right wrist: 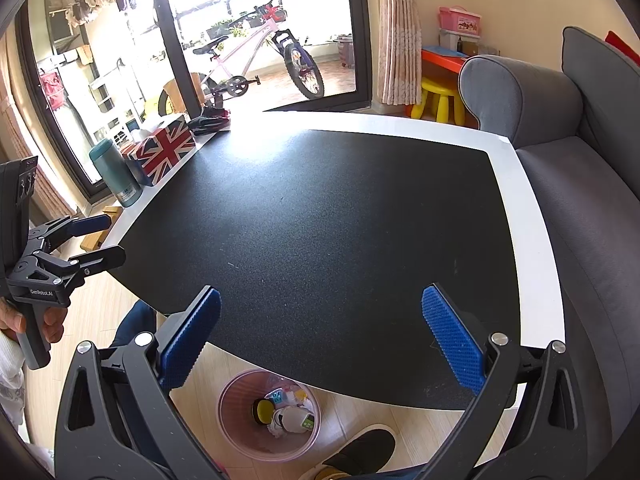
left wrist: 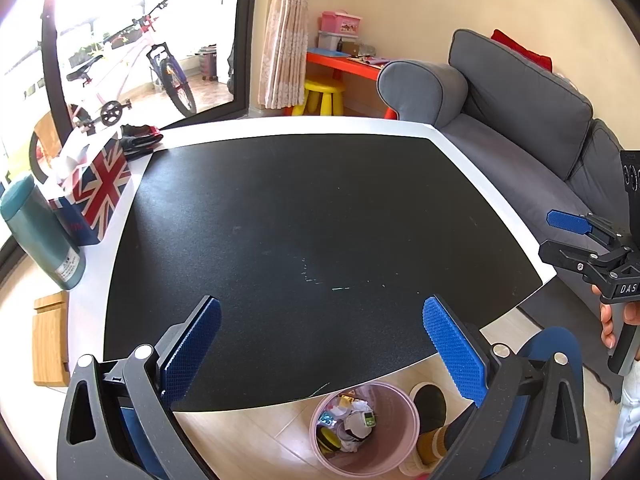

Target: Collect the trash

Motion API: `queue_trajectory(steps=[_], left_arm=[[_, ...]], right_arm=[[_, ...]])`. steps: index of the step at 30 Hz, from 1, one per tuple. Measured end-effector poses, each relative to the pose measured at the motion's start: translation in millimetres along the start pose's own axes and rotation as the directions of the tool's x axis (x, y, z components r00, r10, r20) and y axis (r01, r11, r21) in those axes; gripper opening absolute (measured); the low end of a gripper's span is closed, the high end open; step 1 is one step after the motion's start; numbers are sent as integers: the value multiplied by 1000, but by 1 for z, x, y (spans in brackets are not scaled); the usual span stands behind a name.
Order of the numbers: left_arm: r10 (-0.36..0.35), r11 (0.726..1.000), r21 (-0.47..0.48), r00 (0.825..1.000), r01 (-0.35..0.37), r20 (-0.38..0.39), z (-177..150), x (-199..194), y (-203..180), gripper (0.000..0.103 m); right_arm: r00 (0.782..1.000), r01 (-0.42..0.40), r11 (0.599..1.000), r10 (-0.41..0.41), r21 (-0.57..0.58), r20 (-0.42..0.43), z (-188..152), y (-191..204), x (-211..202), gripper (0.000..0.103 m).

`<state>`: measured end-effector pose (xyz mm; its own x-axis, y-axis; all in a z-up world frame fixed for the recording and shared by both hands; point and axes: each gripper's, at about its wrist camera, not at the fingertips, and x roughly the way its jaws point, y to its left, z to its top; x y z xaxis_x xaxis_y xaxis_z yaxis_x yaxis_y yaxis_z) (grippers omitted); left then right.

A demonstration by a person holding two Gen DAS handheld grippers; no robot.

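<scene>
A pink trash bin (left wrist: 362, 428) stands on the floor below the table's near edge; it holds several pieces of trash. It also shows in the right wrist view (right wrist: 269, 416). My left gripper (left wrist: 322, 344) is open and empty above the black mat (left wrist: 312, 216). My right gripper (right wrist: 320, 340) is open and empty above the same mat (right wrist: 328, 216). Each gripper shows in the other's view: the right one at the right edge (left wrist: 560, 234), the left one at the left edge (right wrist: 106, 238). No trash shows on the mat.
A Union Jack tissue box (left wrist: 96, 184), a teal bottle (left wrist: 40, 232) and dark gloves (left wrist: 140, 140) sit at the table's left side. A grey sofa (left wrist: 520, 120) stands to the right. My foot (right wrist: 360, 452) is beside the bin. A wooden block (left wrist: 50, 338) lies left.
</scene>
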<state>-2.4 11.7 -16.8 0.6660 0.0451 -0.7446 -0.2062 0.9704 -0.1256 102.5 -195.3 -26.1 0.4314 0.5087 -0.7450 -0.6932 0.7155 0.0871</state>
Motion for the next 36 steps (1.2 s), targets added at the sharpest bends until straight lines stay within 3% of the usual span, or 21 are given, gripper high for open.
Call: queue_trajectory(steps=[36], left_arm=[[7,1000,20,1000,-7,0,2,2,-6,97]], right_arm=[[1000,-1,1000,1,1,0,0,0,0,99]])
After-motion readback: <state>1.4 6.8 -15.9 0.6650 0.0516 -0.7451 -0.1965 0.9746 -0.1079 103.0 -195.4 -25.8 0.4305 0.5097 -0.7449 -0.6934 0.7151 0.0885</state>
